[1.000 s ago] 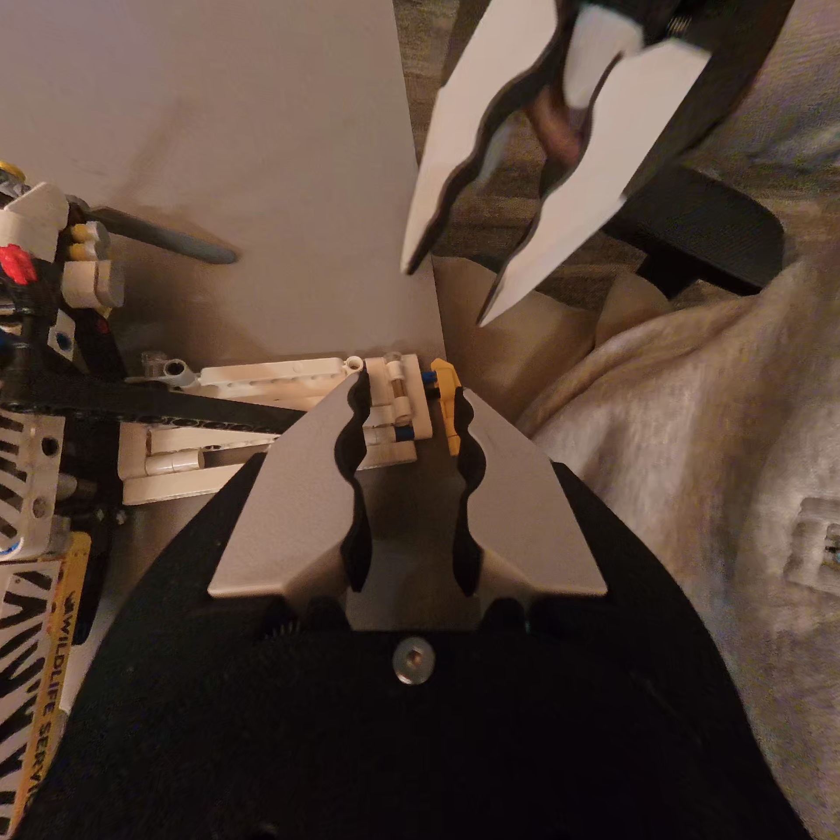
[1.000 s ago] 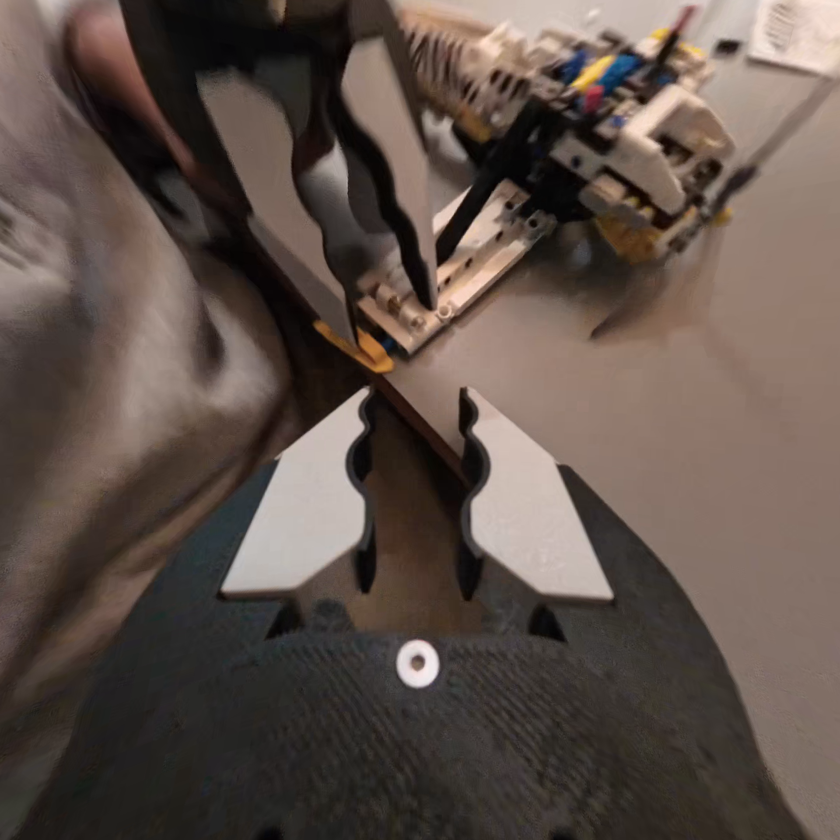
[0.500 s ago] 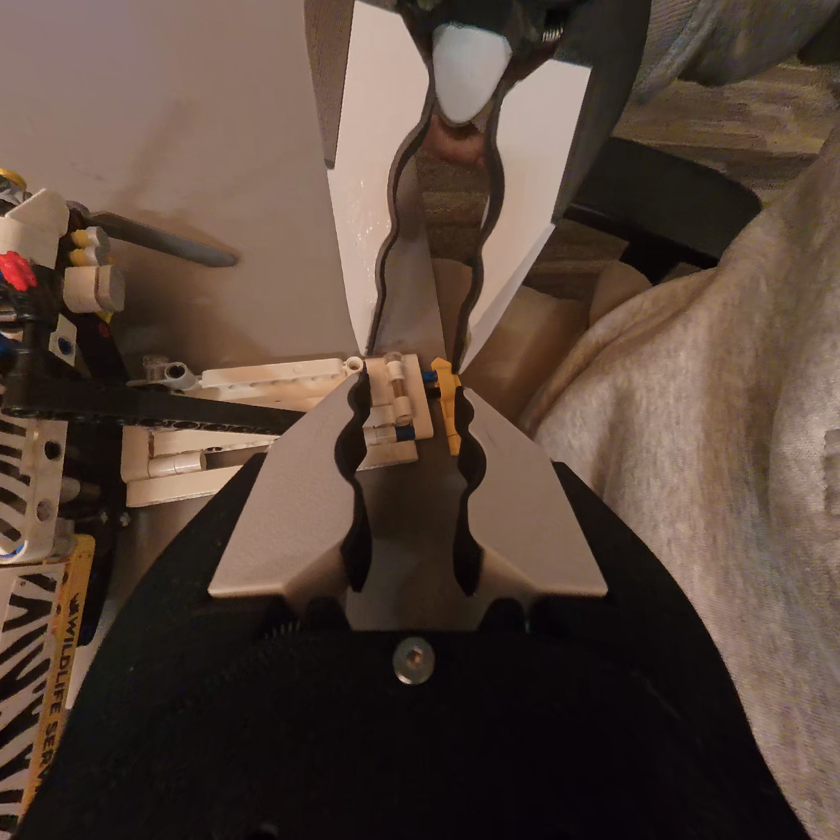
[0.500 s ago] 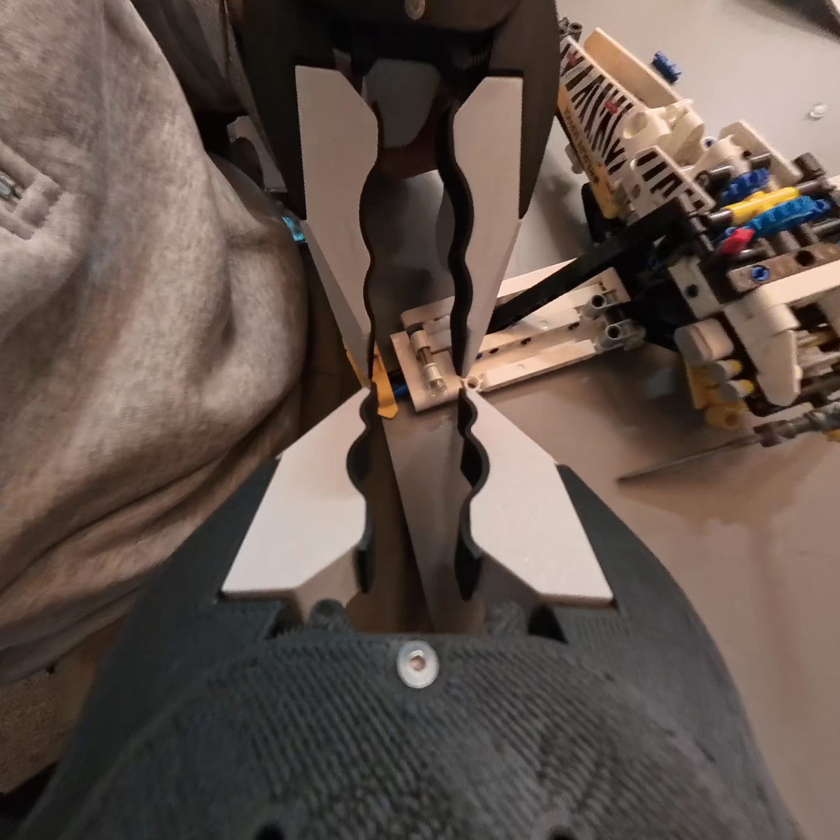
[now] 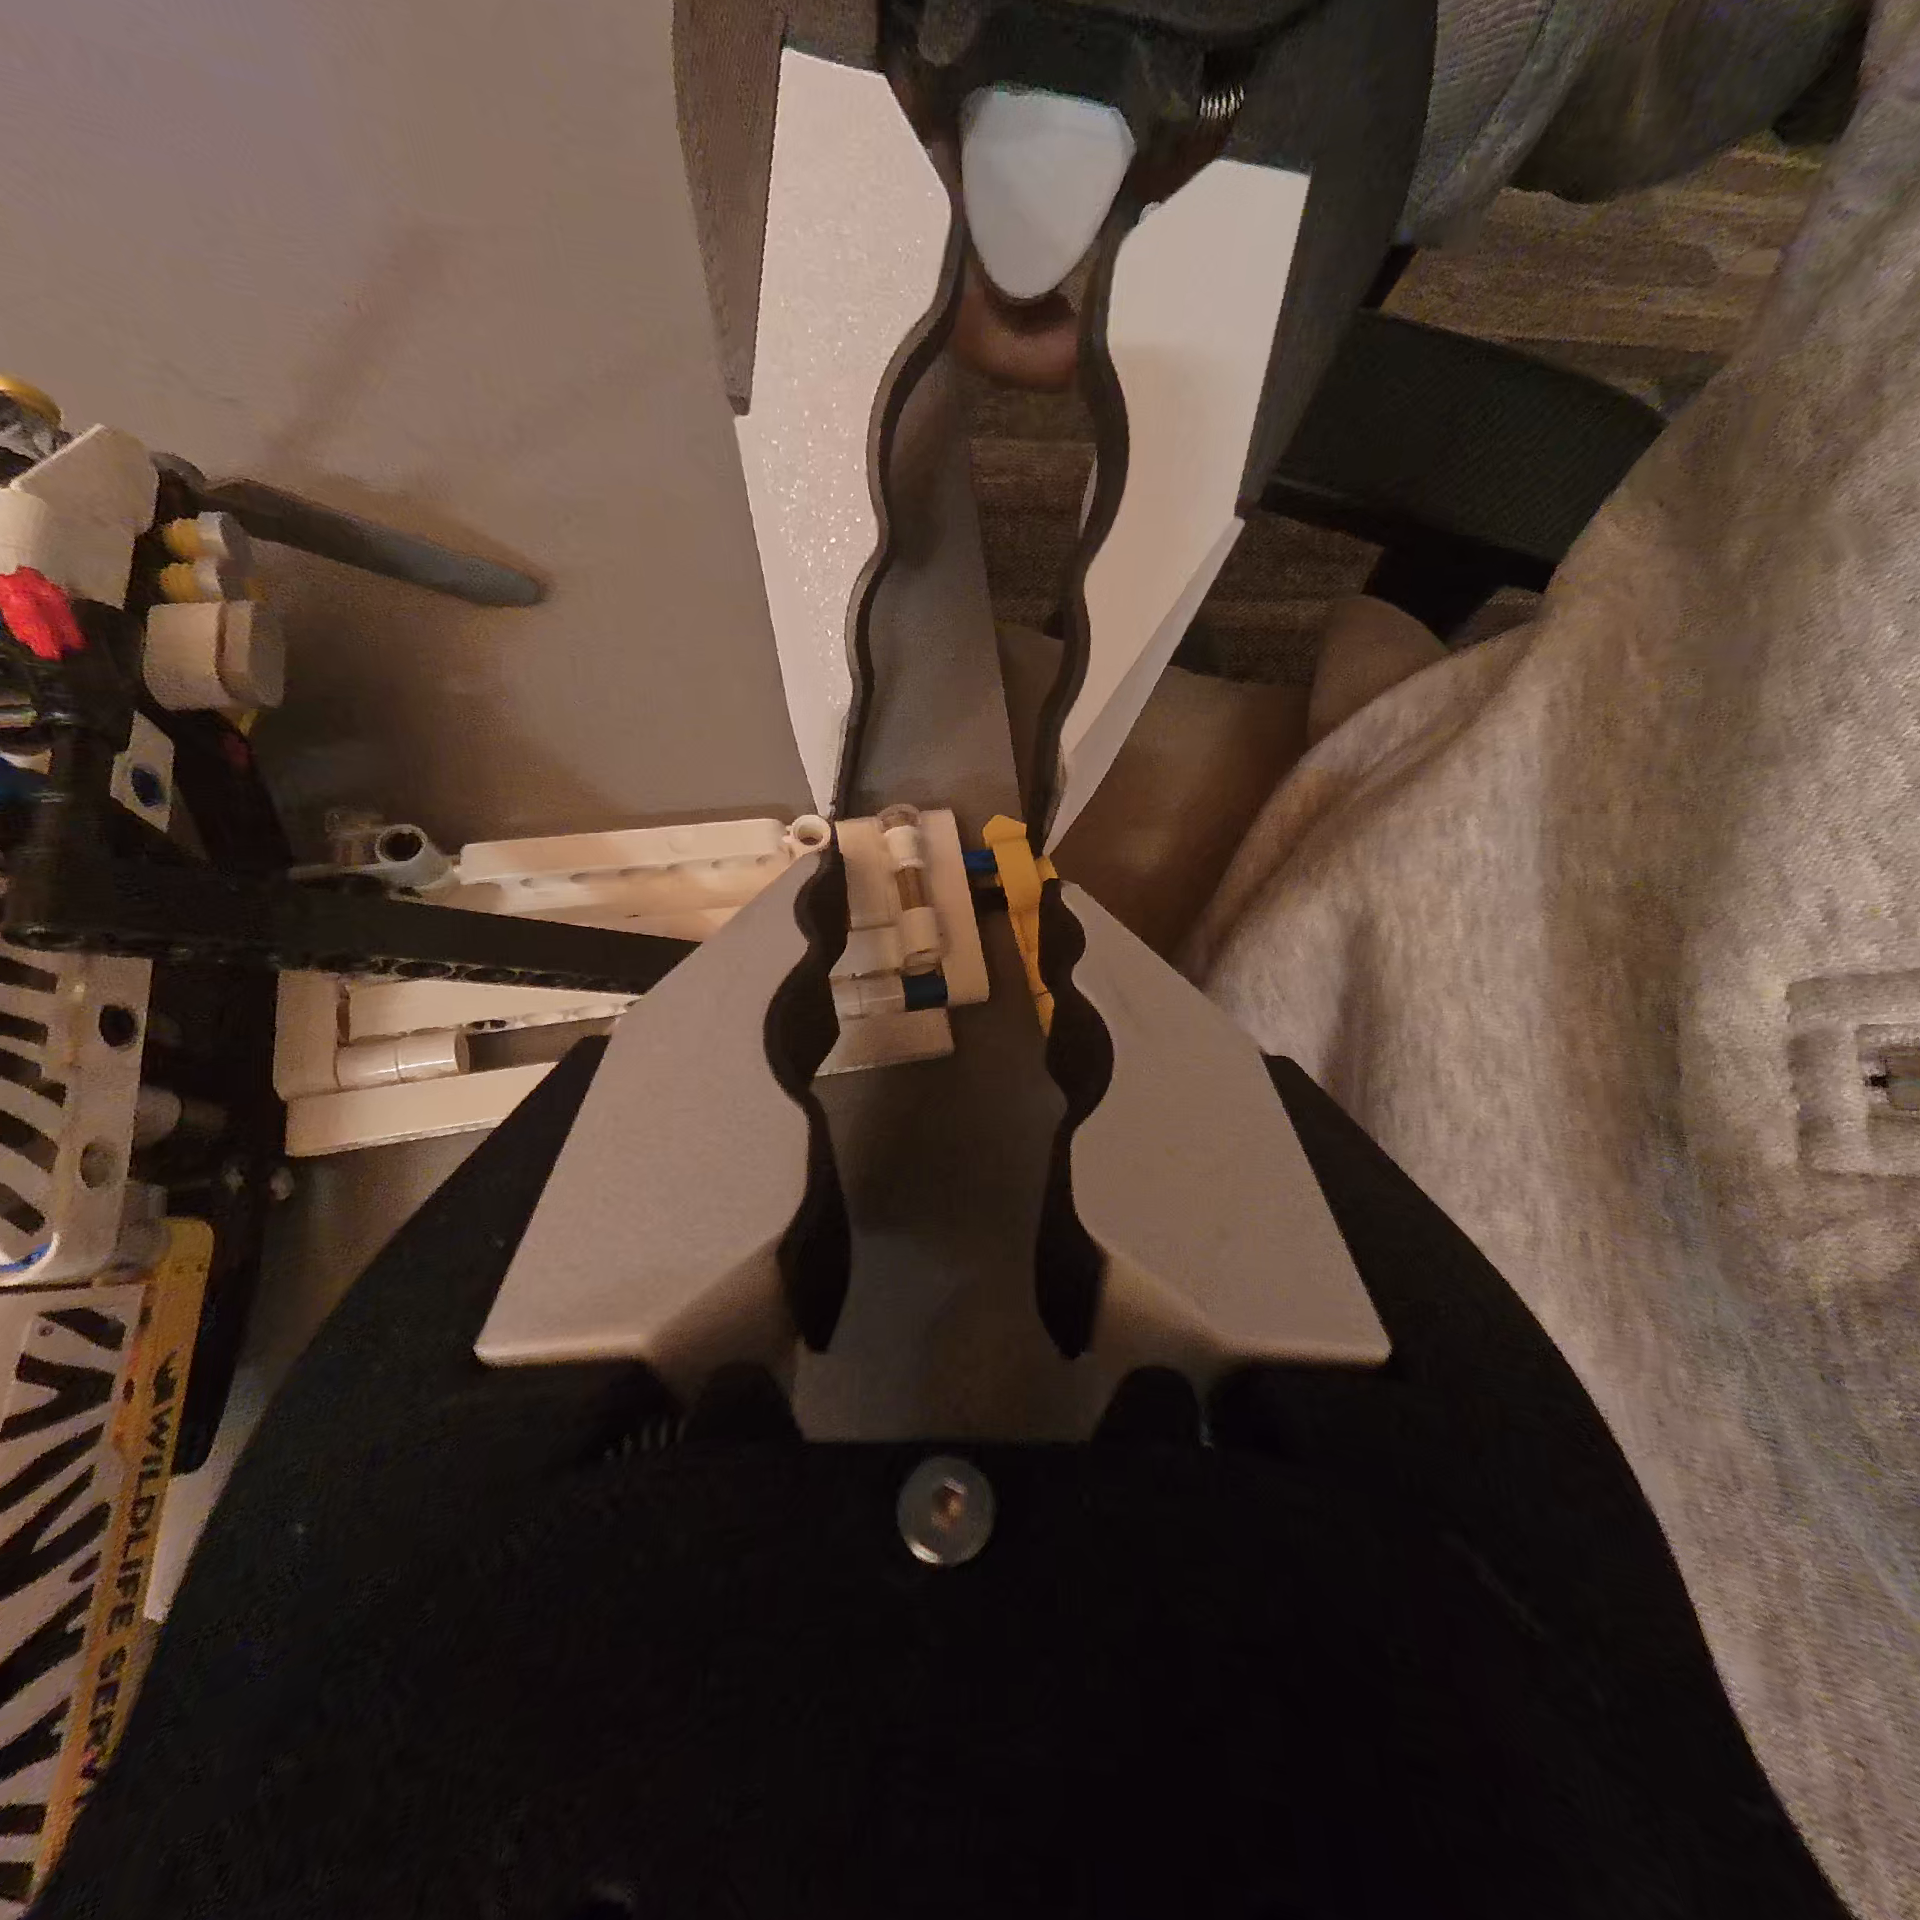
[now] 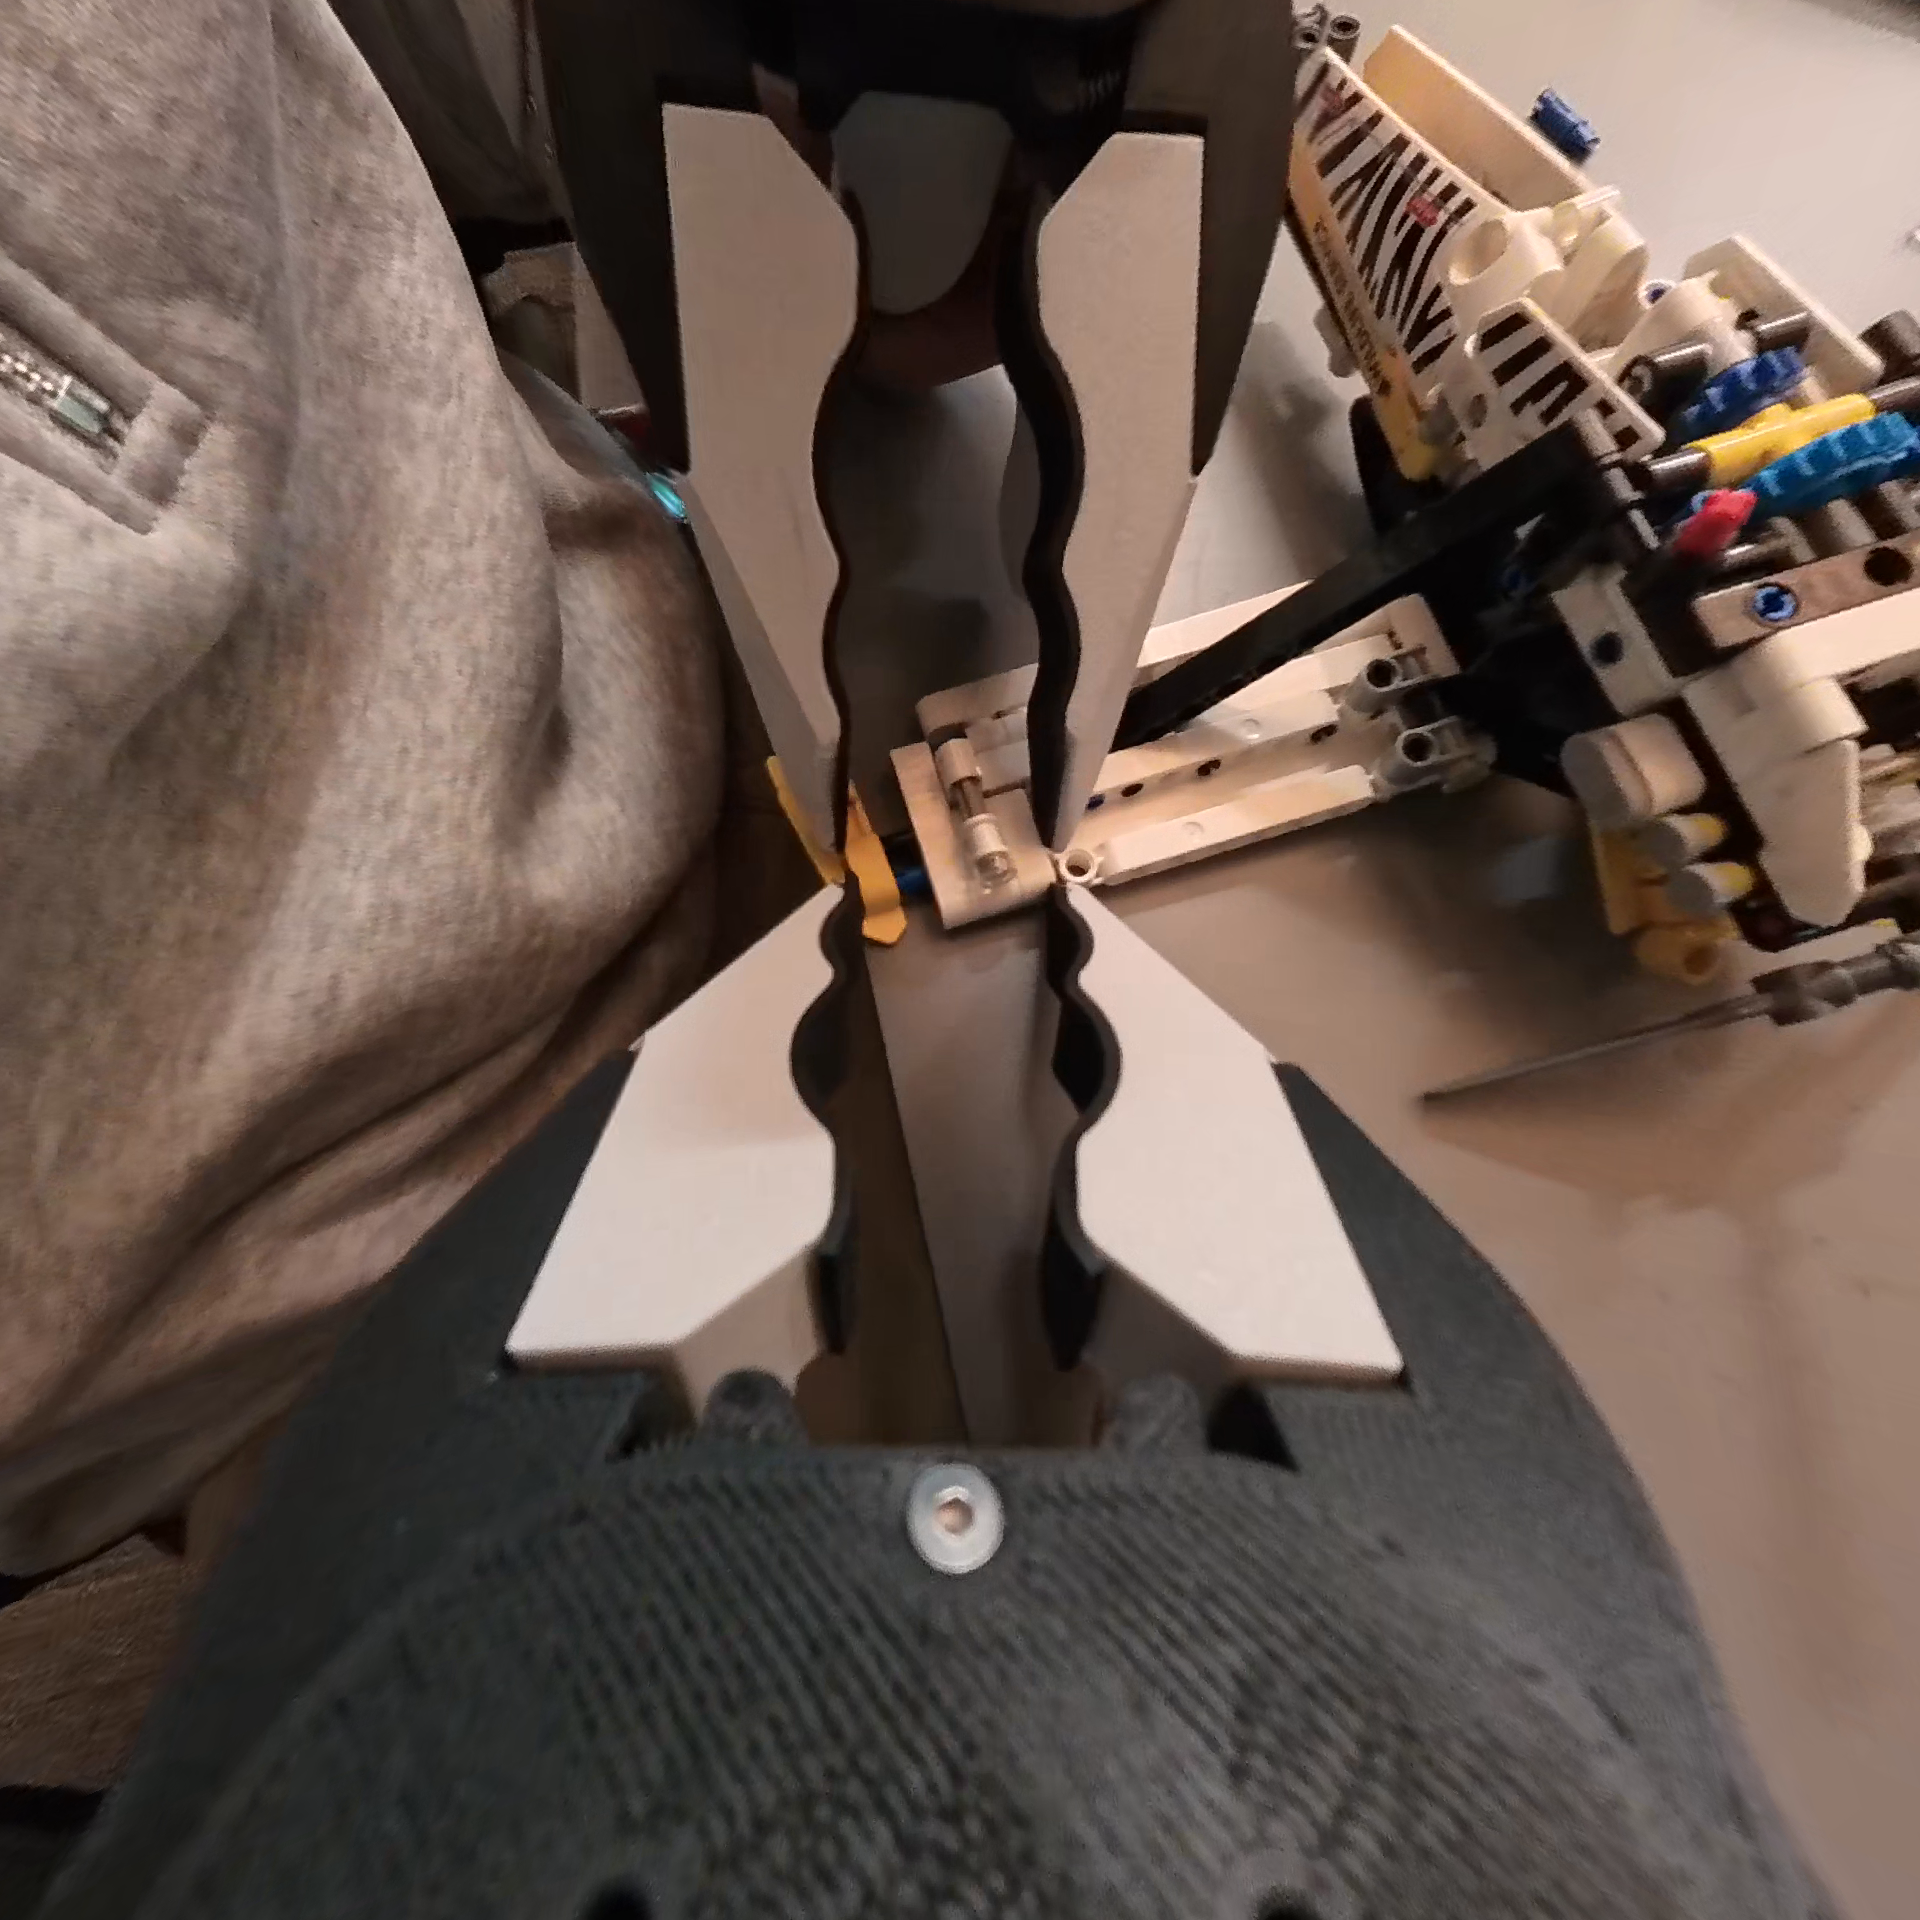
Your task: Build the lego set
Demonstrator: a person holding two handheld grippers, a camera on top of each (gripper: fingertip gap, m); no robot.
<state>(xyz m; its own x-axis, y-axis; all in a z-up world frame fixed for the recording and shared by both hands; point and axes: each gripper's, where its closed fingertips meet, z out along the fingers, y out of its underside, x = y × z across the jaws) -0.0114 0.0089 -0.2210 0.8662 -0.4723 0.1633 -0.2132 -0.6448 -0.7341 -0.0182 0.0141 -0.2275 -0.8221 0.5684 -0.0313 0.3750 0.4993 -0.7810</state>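
Now both grippers meet tip to tip over the end of the white beam-and-panel lego boom [image 5: 665,862], which juts from the zebra-striped white, black and yellow lego vehicle model [image 6: 1538,343] on the smooth grey table [image 6: 1558,1299].

From the left wrist camera, the left gripper [image 5: 935,896] comes up from 6 o'clock with its jaws spread, one tip beside the boom's white end plate [image 5: 961,904], the other against the small yellow lego connector piece [image 5: 1023,894] on a blue pin. The right gripper [image 5: 940,816] comes down from 12 o'clock, its jaws likewise apart and bracketing the same end. Whether either truly presses the parts is hard to judge.

From the right wrist camera the layout mirrors: the right gripper [image 6: 961,914] at 6 o'clock, the left gripper [image 6: 940,821] at 12, the yellow connector [image 6: 868,873] at 9 o'clock of the end plate [image 6: 987,873]. A grey fleece garment [image 6: 312,675] fills the side toward 9 o'clock. A thin grey rod [image 6: 1621,1039] lies on the table toward 3 o'clock.
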